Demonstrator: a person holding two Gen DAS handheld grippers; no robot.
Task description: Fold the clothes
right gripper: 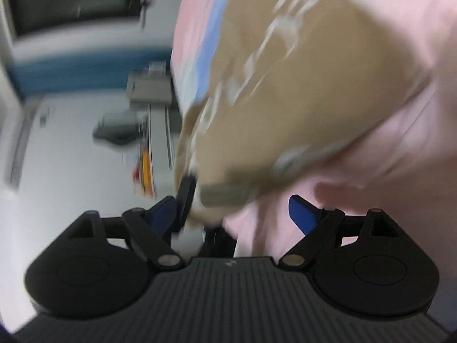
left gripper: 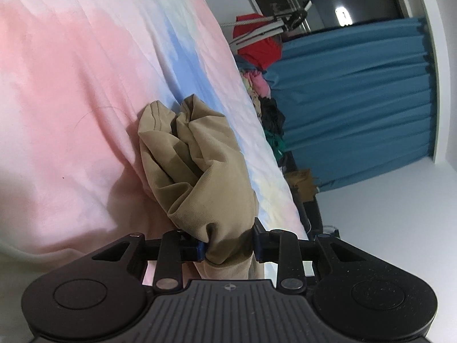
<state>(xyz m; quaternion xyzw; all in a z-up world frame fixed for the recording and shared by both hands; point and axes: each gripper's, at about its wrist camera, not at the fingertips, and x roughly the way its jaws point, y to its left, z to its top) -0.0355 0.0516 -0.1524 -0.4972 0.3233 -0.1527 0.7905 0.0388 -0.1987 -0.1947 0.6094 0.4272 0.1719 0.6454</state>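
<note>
Tan garment is bunched up on the bed's pink‑and‑blue sheet, one gathered end pinched in my left gripper. Left jaws are narrow and clamped on that fabric: cloth fills the gap between the blue pads and spills out behind them. My read: that grip anchors one end so the rest can be pulled flat for a fold.

From that clamped end the garment runs away from the left jaws in crumpled lobes and lies on the sheet, not hanging. A pile of mixed clothes sits past the bed's far edge, with a blue curtain behind it.

Right gripper view is motion‑blurred. Right jaws stand wide, blue pads well apart, nothing pinched. The same tan cloth sits just ahead of them, its near edge reaching down between the pads towards the left one; contact I can't tell through the blur.

Judgement: right side is set to take a second hold, so the garment isn't spread yet and no fold has started.
</note>
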